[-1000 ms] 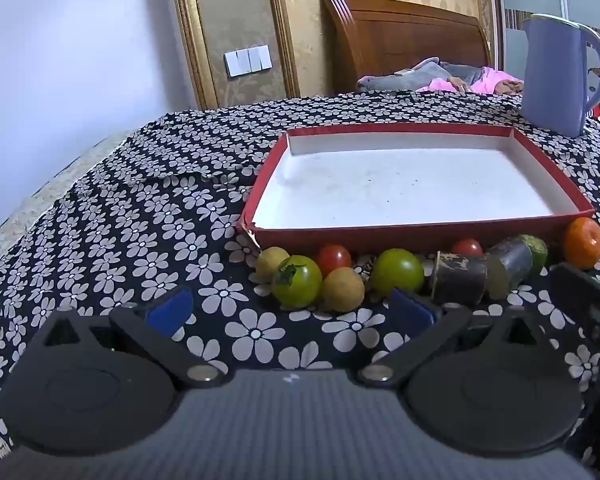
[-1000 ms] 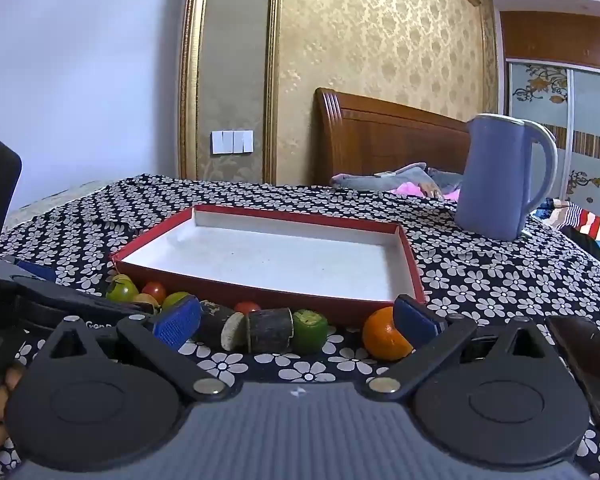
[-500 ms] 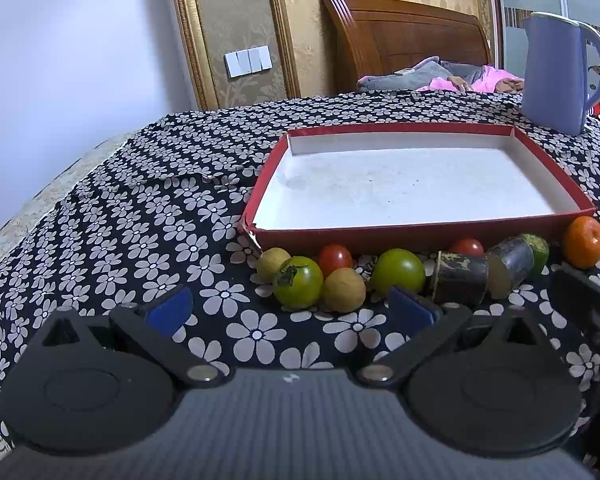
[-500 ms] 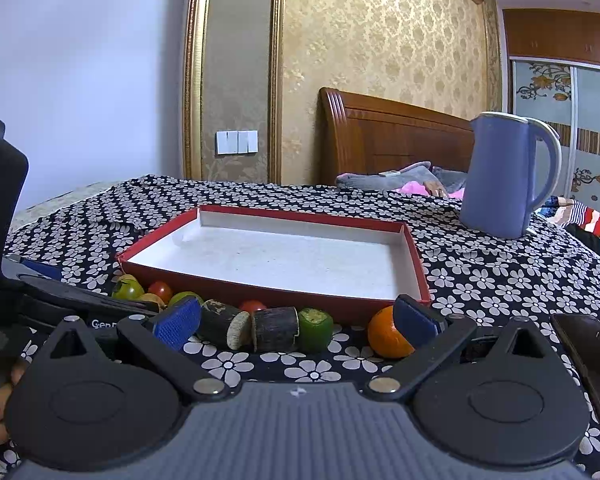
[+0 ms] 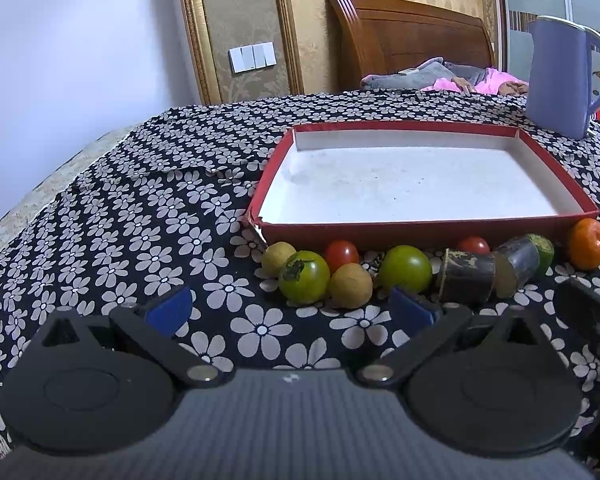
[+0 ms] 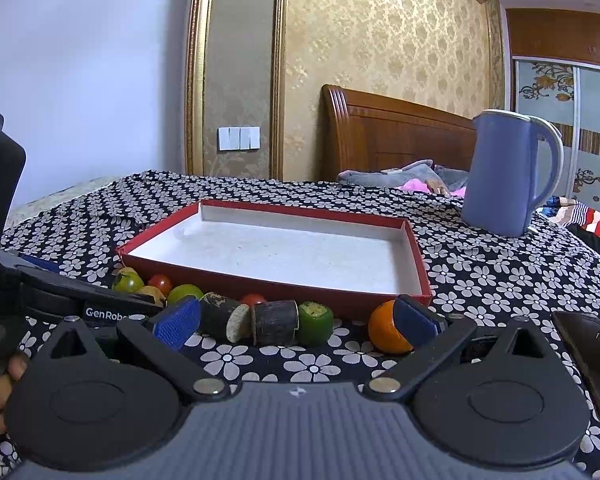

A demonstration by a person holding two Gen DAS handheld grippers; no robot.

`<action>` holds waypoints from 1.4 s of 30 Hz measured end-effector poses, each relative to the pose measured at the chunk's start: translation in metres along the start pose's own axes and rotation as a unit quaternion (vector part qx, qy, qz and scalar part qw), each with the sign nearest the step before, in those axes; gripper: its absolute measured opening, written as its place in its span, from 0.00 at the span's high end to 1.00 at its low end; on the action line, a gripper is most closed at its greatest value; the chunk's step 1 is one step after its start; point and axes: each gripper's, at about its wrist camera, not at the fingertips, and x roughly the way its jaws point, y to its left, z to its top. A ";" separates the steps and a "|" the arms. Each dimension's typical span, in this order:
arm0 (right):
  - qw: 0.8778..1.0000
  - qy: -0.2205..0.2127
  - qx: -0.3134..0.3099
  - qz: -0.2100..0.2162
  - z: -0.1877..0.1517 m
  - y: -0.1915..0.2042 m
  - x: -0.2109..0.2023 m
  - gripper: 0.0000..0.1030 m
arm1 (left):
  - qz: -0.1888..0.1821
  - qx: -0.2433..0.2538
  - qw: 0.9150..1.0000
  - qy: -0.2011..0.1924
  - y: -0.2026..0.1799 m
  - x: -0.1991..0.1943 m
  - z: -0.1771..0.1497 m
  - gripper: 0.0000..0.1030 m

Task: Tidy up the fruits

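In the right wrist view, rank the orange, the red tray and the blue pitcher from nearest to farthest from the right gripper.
1. Orange: at the right gripper, beside its right finger, before the tray.
2. Red tray: mid-table, behind the fruit row.
3. Blue pitcher: far right, beyond the tray.

Left wrist: low over the bench's near edge, facing the tray (image 5: 424, 230) closely.
Right wrist: lower, further right, same heading.
Shared: tray, fruit row (image 6: 236, 312), kettle (image 6: 504, 172).
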 end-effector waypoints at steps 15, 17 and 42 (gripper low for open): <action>1.000 0.004 -0.020 0.007 -0.003 -0.003 -0.003 0.00 | -0.003 -0.005 1.000 0.003 0.003 0.000 -0.001 0.00; 1.000 0.004 -0.028 0.002 -0.006 -0.006 -0.004 0.00 | -0.002 -0.008 1.000 0.002 0.006 -0.001 -0.002 0.00; 0.995 0.096 -0.019 -0.001 0.002 -0.066 0.058 0.30 | -0.046 -0.065 0.997 0.007 0.061 0.003 -0.010 0.00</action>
